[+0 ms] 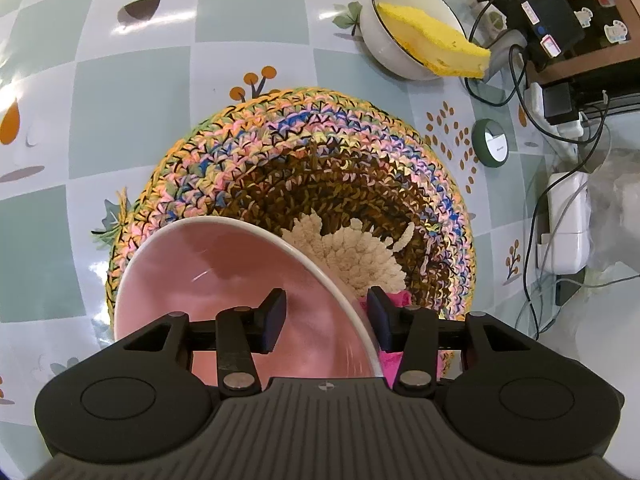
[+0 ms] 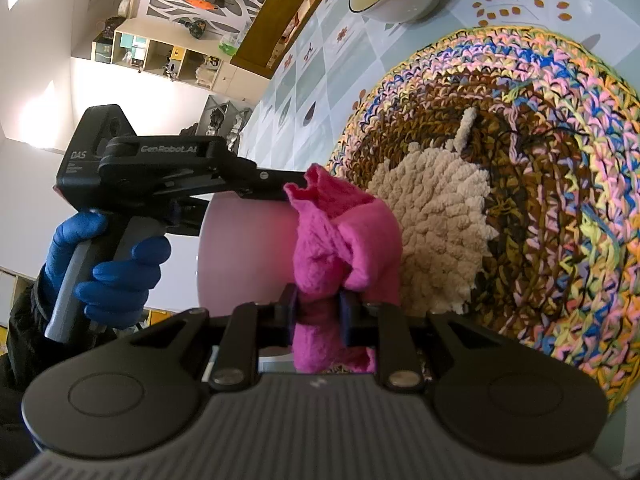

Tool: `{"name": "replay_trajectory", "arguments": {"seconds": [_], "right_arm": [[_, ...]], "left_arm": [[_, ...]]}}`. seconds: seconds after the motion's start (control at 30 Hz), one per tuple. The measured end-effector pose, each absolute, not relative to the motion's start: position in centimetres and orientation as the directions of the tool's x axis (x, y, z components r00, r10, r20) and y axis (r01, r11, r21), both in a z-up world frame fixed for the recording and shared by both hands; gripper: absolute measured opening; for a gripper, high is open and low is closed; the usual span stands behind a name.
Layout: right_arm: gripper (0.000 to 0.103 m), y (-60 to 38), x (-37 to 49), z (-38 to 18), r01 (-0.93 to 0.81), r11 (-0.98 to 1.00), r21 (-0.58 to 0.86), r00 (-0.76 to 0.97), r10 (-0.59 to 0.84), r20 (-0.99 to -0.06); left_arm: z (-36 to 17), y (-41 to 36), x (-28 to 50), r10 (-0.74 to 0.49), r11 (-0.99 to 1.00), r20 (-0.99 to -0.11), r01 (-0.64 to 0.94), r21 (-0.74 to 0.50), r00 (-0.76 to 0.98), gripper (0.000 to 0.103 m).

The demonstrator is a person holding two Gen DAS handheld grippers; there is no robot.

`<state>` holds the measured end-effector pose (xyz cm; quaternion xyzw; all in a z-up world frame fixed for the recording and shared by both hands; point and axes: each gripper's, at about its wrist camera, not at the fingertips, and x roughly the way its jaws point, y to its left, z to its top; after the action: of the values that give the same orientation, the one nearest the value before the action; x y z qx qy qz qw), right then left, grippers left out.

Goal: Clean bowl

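Observation:
A pink bowl (image 1: 224, 264) is tilted over a multicoloured crocheted mat (image 1: 280, 140). My left gripper (image 1: 326, 316) is shut on the bowl's rim, one finger inside and one outside. In the right wrist view the bowl (image 2: 244, 256) shows its pale outer wall, and a blue-gloved hand (image 2: 112, 276) holds the left gripper's handle. My right gripper (image 2: 318, 312) is shut on a bunched magenta cloth (image 2: 344, 240), which presses against the bowl's outside near the rim. A bit of that cloth (image 1: 394, 364) shows behind the bowl in the left wrist view.
A white bowl (image 1: 384, 40) with a yellow sponge (image 1: 432, 40) stands at the far right of the checked tablecloth. A green round gadget (image 1: 490, 144), chargers and cables (image 1: 568, 224) and a wooden box (image 1: 580, 20) crowd the right edge. Shelves line the room behind.

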<state>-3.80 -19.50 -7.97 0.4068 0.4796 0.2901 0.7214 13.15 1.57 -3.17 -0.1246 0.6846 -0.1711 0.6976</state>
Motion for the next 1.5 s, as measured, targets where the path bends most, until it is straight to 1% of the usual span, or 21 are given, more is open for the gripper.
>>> {"name": "replay_trajectory", "arguments": {"seconds": [0.03, 0.1, 0.2, 0.43, 0.77, 0.83, 0.9, 1.0, 1.27, 1.43, 1.5], "right_arm": [[0.022, -19.5, -3.8, -8.0, -0.028, 0.5, 0.865, 0.371, 0.809, -0.456], [0.022, -19.5, -3.7, -8.0, -0.028, 0.5, 0.866, 0.368, 0.81, -0.456], [0.022, -19.6, -3.8, -8.0, -0.026, 0.497, 0.867, 0.367, 0.812, -0.454], [0.022, -19.5, -3.9, -8.0, -0.029, 0.494, 0.869, 0.363, 0.815, -0.451], [0.022, -19.3, -4.1, -7.5, -0.035, 0.478, 0.878, 0.381, 0.818, -0.431], [0.022, -19.3, -4.1, -7.4, -0.031, 0.481, 0.876, 0.388, 0.814, -0.433], [0.022, -19.4, -4.1, -7.3, -0.027, 0.478, 0.878, 0.397, 0.811, -0.43], [0.022, -19.5, -4.0, -6.9, -0.025, 0.477, 0.879, 0.412, 0.806, -0.425], [0.022, -20.5, -3.0, -5.7, -0.03, 0.496, 0.868, 0.467, 0.775, -0.427], [0.022, -20.5, -2.6, -5.9, -0.021, 0.5, 0.865, 0.474, 0.767, -0.432], [0.022, -20.5, -2.6, -6.2, -0.012, 0.498, 0.867, 0.474, 0.767, -0.433]], "left_arm": [[-3.2, 1.5, 13.1, -0.413, 0.909, -0.911, 0.071, -0.411, 0.005, 0.044], [-3.2, 1.5, 13.1, -0.424, 0.903, -0.905, 0.079, -0.423, 0.009, 0.039], [-2.8, 1.4, 12.7, -0.432, 0.899, -0.901, 0.096, -0.427, 0.035, 0.036], [-1.9, 0.6, 11.8, -0.423, 0.895, -0.903, 0.193, -0.402, 0.081, 0.029], [0.3, 0.6, 9.9, -0.443, 0.877, -0.881, 0.286, -0.386, 0.168, 0.014], [0.5, 0.8, 9.6, -0.464, 0.868, -0.868, 0.288, -0.405, 0.179, 0.011], [0.7, 1.0, 9.3, -0.488, 0.857, -0.852, 0.289, -0.427, 0.19, 0.011], [1.4, 0.4, 9.0, -0.496, 0.848, -0.833, 0.345, -0.403, 0.246, 0.013], [2.2, 0.4, 9.1, -0.535, 0.831, -0.779, 0.366, -0.418, 0.326, 0.014], [2.1, -0.2, 8.1, -0.523, 0.829, -0.768, 0.431, -0.357, 0.37, 0.015], [1.7, 0.0, 7.9, -0.524, 0.828, -0.77, 0.432, -0.358, 0.365, 0.014]]}}
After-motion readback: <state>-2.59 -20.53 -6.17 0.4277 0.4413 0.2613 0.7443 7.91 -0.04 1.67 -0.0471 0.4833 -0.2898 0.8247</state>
